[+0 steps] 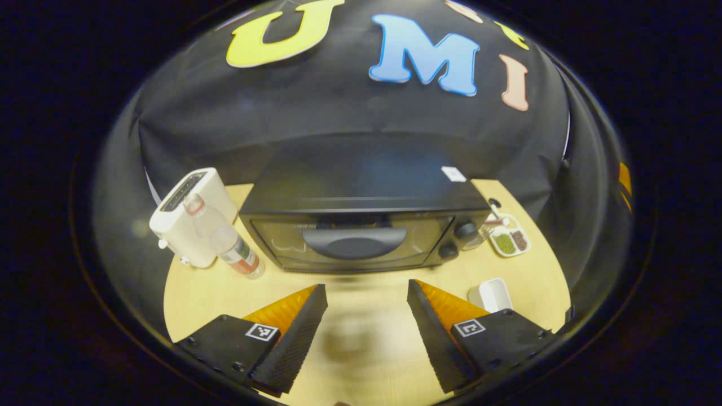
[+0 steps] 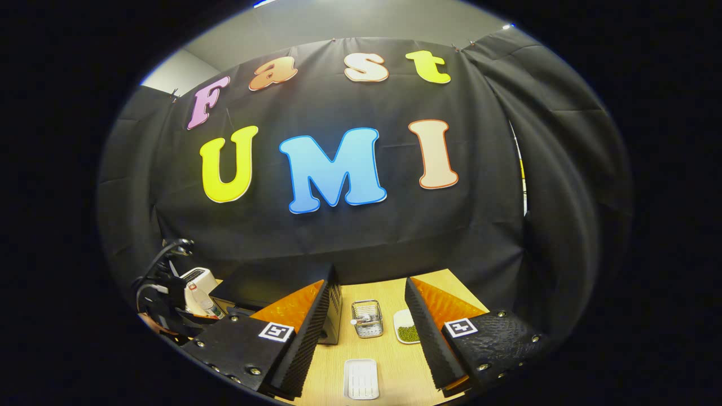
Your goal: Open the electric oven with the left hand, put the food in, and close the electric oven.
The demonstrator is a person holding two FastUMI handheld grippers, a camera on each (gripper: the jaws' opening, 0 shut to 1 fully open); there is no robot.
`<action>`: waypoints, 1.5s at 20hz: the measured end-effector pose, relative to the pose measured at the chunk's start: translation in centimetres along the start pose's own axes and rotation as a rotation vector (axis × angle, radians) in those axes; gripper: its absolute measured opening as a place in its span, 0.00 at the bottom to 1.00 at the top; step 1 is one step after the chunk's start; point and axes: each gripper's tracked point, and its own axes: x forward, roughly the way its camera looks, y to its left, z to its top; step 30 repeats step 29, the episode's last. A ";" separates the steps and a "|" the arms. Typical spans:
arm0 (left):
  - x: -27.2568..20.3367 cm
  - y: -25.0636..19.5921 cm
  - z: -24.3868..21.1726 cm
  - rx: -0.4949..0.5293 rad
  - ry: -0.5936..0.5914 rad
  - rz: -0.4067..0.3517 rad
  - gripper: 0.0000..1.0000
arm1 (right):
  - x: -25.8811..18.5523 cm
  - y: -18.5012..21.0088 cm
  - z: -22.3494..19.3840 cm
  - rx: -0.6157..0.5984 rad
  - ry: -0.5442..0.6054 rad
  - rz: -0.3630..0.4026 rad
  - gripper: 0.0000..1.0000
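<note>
Left gripper view looks straight at the electric oven (image 1: 361, 225), which sits on the wooden table (image 1: 372, 349) with its glass door closed and its broad dark handle (image 1: 354, 241) across the middle of the door. Two knobs (image 1: 458, 239) stand on the oven's front, right of the door. The left gripper (image 1: 366, 324) hovers in front of the oven, short of the handle, its fingers spread wide with nothing between them.

Just left of the oven stands a white toaster (image 1: 192, 214), and a clear plastic bottle (image 1: 237, 251) with a red-and-white label leans in front of it. Right of the oven lies a small divided dish (image 1: 509, 241) holding green and brown beans, or something like them; the lens blurs it. In front of the oven and to its right, a white rectangular tray (image 1: 492, 294) rests on the table, partly behind the gripper's finger.

Right gripper view shows the oven's side (image 2: 334, 307) from farther right. The right gripper (image 2: 366, 338) is held above the table, its fingers also wide apart and empty. Right of the oven sit a small wire basket (image 2: 367, 318), a dish of green beans (image 2: 407, 330) and the white tray (image 2: 361, 379), nearest the camera. Left of the oven, the toaster (image 2: 198, 279) shows, with the left gripper (image 2: 161, 299) and its cables in front of it.
</note>
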 end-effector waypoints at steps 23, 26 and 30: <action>-26.0 -3.7 13.9 -0.001 -0.669 0.011 1.00 | -6.9 5.2 7.5 -0.001 -0.157 0.094 0.82; -26.7 -3.0 13.7 0.009 -0.671 -0.001 1.00 | -7.7 5.9 7.5 0.007 -0.157 0.079 0.82; -27.5 -2.1 13.2 0.001 -0.672 -0.005 1.00 | -8.4 6.7 7.5 0.018 -0.153 0.075 0.82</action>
